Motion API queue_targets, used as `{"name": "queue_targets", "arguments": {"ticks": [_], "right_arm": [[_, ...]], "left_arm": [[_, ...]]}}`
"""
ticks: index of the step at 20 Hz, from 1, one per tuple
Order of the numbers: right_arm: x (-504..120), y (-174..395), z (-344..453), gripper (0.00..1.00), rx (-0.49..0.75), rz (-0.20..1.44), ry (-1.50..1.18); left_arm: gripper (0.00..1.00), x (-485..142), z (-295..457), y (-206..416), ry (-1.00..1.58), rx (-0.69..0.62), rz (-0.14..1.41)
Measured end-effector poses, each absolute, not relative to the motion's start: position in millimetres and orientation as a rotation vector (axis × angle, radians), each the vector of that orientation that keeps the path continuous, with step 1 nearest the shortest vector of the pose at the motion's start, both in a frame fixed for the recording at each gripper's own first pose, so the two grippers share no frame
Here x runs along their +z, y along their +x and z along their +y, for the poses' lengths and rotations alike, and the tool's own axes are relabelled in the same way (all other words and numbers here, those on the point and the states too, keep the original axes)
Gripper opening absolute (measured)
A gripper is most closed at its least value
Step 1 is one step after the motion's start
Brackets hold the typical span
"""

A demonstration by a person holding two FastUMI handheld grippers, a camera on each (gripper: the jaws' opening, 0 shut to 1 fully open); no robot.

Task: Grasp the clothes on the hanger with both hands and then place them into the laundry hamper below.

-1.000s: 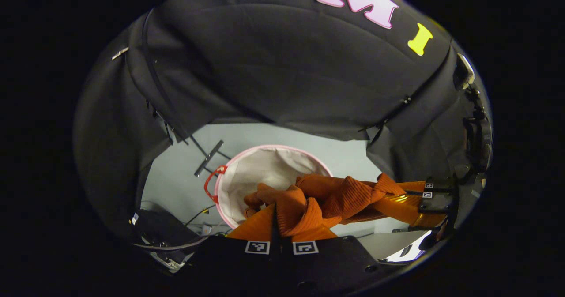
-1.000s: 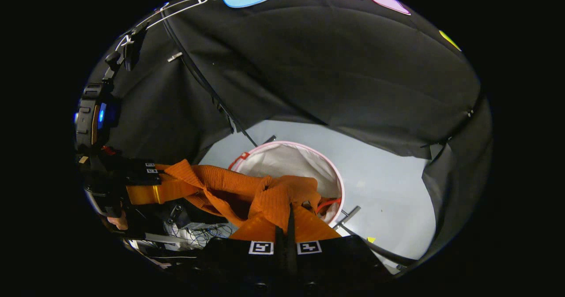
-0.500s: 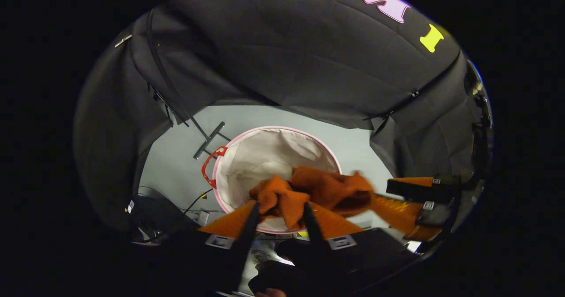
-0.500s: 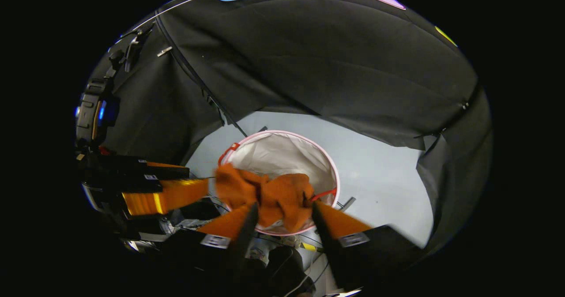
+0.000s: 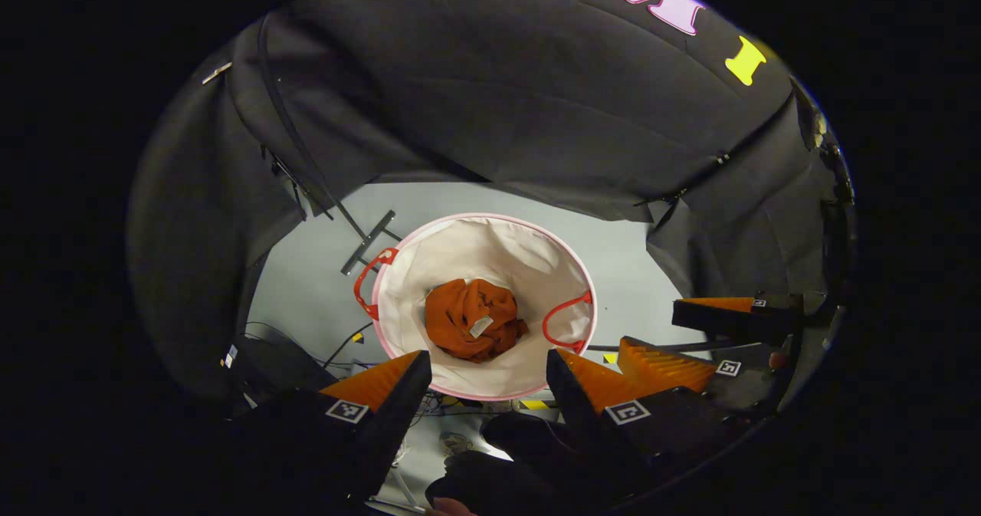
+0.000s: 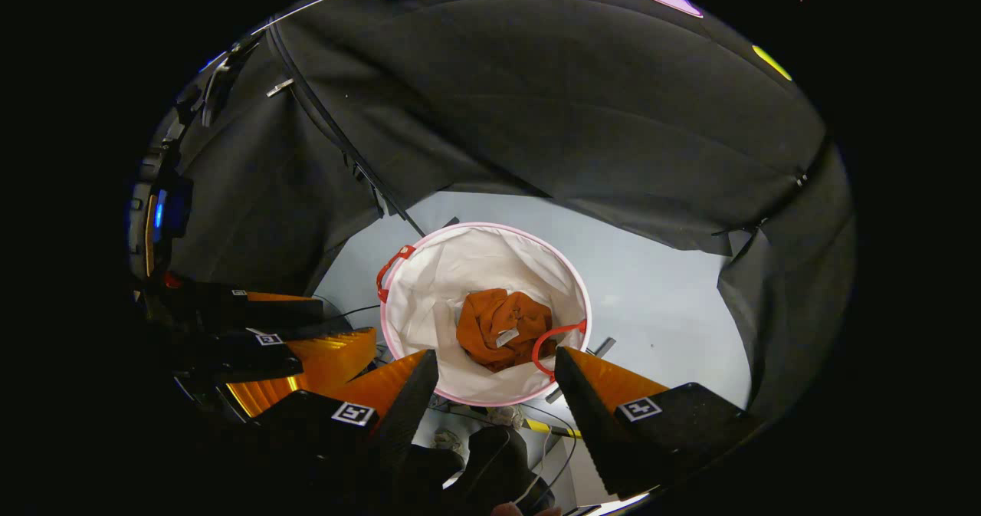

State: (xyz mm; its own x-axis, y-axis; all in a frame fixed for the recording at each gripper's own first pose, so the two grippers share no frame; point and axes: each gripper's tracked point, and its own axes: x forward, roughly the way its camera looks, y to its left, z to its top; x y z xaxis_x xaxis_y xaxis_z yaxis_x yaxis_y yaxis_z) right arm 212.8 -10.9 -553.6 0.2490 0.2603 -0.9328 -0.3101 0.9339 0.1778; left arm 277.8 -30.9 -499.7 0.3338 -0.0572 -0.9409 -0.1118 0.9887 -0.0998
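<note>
1 orange garment (image 5: 475, 321) lies crumpled at the bottom of 1 laundry hamper (image 5: 490, 382), which stands on the pale grey floor (image 5: 306, 301) below both grippers. The garment is bunched into a rounded heap of soft ribbed knit, so no long axis or facing can be told; a small pale tag (image 5: 480, 327) shows on top of the heap. In the right gripper view the same garment (image 6: 502, 328) sits just inside the hamper's near wall, beside 1 of the handles.

The hamper is round, with a thin pink rim (image 6: 536, 234) and a loose, creased white fabric lining. It carries 2 red loop handles on opposite sides of the rim, 1 (image 5: 364, 286) hanging outside and the other (image 5: 565, 323) folded inward over the lining.

The left gripper (image 5: 483, 378) hangs above the hamper with its 2 fingers spread wide and nothing between them. The right gripper (image 6: 494, 382) also stands wide apart and empty, over the hamper's near edge. Each gripper appears at the side of the other's view, the right one (image 5: 693, 343) with its jaws parted, likewise the left one (image 6: 306, 332).

Thin cables (image 5: 345, 347) trail on the floor beside the hamper. 1 flat metal bar (image 5: 369, 241) lies on the floor just behind the hamper, by the booth wall.
</note>
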Motion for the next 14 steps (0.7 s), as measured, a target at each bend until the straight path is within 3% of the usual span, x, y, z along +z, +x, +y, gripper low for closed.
{"name": "queue_targets", "arguments": {"ticks": [6, 14], "right_arm": [[-504.3, 227.9, -2.8, 0.99, 0.339, 1.113, -0.029], [-367.4, 219.3, -5.3, 0.99, 0.250, 0.762, -0.022]], "left_arm": [[0.96, -450.0, -25.8, 273.9, -0.215, 0.029, 1.092], [0.96, -334.1, -15.7, 243.7, -0.129, -0.035, 0.769]]}}
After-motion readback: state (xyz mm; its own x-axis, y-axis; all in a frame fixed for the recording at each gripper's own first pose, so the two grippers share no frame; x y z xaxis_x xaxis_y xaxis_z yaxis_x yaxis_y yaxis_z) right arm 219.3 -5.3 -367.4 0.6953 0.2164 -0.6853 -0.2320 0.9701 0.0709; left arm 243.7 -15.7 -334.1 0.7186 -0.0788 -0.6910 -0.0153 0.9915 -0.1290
